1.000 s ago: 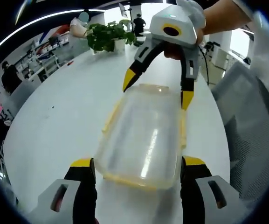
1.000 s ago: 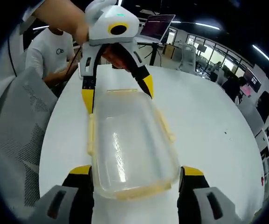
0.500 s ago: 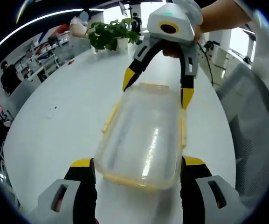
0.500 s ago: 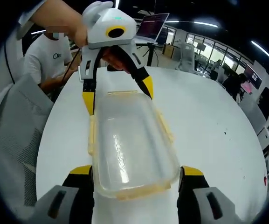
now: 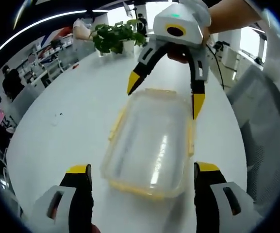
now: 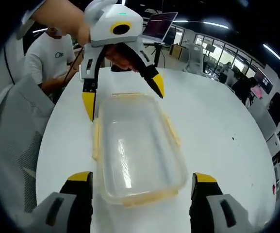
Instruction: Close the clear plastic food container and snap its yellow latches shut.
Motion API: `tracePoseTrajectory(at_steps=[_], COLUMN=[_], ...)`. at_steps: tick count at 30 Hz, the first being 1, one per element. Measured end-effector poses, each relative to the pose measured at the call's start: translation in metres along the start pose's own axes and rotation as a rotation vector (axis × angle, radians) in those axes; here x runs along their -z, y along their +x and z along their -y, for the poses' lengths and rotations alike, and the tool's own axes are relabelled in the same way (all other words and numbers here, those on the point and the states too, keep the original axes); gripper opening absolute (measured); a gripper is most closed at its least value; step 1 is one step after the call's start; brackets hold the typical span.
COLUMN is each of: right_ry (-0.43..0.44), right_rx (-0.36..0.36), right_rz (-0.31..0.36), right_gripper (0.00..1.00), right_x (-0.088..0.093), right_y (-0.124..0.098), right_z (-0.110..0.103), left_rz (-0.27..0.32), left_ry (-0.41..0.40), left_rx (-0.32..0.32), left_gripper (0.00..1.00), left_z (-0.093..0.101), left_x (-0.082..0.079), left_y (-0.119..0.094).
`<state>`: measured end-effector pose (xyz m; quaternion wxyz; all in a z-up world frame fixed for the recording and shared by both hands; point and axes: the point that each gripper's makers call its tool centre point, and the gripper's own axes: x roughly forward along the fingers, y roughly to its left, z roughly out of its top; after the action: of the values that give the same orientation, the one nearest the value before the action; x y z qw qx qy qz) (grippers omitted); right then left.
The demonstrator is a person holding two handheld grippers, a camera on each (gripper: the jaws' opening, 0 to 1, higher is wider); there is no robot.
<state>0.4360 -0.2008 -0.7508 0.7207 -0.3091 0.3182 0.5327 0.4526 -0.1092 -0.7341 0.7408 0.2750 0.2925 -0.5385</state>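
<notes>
Container [image 5: 152, 141] lidded on desk [image 5: 62, 126], both claws [image 5: 140, 174] [image 6: 139, 179] released astride its ends; uneven latch pressure may skid it.

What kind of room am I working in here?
Probably an open-plan office or lab: a long white table, a grey mesh office chair, an open laptop on a stand, and a green potted plant.

Both pairs of jaws have been spread wider than a second ago; the left gripper [image 5: 142, 172] and right gripper [image 6: 142, 177] tips now stand clear of the clear container [image 5: 152, 138] ends they had flanked closely
</notes>
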Motion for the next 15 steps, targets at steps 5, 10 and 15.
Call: tracePoseTrajectory(at_steps=[5,10,15], right_ry=[0.094,0.08,0.085], right_rx=[0.004,0.016,0.016], right_rz=[0.053,0.051,0.059], right_gripper=[0.99,0.99,0.99], right_x=[-0.009,-0.01,-0.011], right_y=[-0.009,-0.013,-0.019], right_z=[-0.001,-0.002,-0.01], left_rz=[0.041,0.032,0.054], left_ry=[-0.034,-0.05,-0.065], left_rx=[0.034,0.026,0.005], left_gripper=[0.99,0.99,0.99], left_z=[0.009,0.012,0.014], left_x=[-0.008,-0.008,-0.016], left_y=[-0.006,-0.007,-0.014])
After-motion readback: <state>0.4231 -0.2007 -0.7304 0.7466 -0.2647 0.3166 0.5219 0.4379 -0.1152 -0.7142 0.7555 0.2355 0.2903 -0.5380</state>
